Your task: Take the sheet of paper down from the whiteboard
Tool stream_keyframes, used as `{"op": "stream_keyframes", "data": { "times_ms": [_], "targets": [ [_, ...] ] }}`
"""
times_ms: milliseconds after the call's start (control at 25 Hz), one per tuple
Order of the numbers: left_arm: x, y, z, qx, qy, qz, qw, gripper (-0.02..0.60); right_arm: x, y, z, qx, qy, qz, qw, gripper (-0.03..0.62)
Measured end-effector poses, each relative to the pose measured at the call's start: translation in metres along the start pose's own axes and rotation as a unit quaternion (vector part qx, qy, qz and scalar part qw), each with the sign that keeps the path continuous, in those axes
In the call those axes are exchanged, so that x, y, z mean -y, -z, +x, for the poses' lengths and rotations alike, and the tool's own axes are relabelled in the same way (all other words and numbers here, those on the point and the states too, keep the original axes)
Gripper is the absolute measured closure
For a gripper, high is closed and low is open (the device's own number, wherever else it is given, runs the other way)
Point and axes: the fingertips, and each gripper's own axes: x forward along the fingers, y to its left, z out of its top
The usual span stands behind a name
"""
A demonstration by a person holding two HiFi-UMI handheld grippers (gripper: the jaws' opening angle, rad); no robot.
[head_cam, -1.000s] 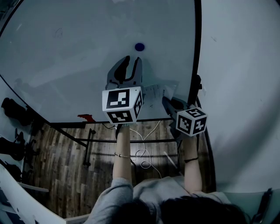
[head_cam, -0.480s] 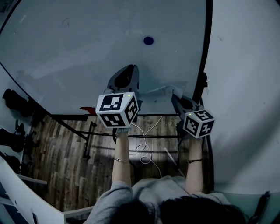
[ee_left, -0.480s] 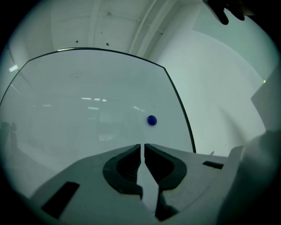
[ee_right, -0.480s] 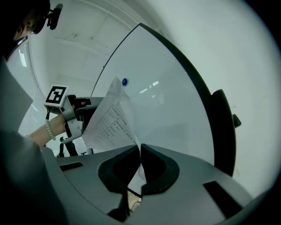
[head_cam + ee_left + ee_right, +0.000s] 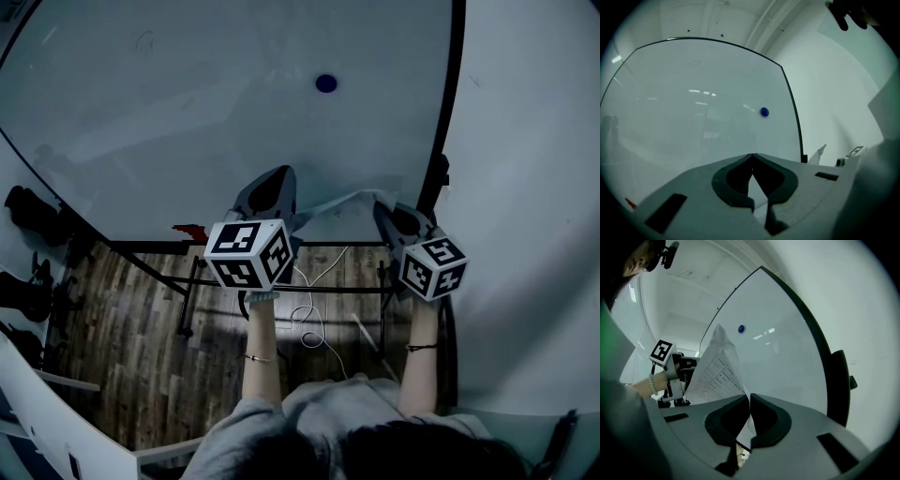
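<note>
The sheet of paper (image 5: 339, 212) hangs slack between my two grippers, in front of the whiteboard (image 5: 187, 112) and well below the blue magnet (image 5: 325, 82). My left gripper (image 5: 280, 174) has just been closing and is shut on the sheet's left edge; a pale strip of paper shows between its pads (image 5: 754, 187). My right gripper (image 5: 387, 208) is shut on the right edge. In the right gripper view the printed sheet (image 5: 715, 371) rises out of the shut gripper (image 5: 749, 397), with the magnet (image 5: 741, 328) behind it. The left gripper (image 5: 751, 157) faces the board and the magnet (image 5: 764, 111).
A red object (image 5: 187, 229) lies on the board's bottom ledge. The board's black frame (image 5: 448, 112) borders a pale wall (image 5: 534, 187) on the right. Below are the stand's bars (image 5: 319, 302), white cables (image 5: 309, 328) on the wooden floor, and dark chairs (image 5: 33, 234) at left.
The left gripper has dropped from just below the magnet to the sheet's left edge and gone from open to shut. The sheet now bows away from the board. The right gripper kept its grip.
</note>
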Motion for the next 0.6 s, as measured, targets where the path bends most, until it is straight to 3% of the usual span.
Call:
{"op": "stream_keyframes", "data": {
  "times_ms": [600],
  "targets": [
    [0.002,0.058,-0.024,-0.051,0.001,-0.046,0.9976,0.575,-0.009,-0.016,-0.009,0.021,-0.001,-0.029,0.999,0.594]
  ]
}}
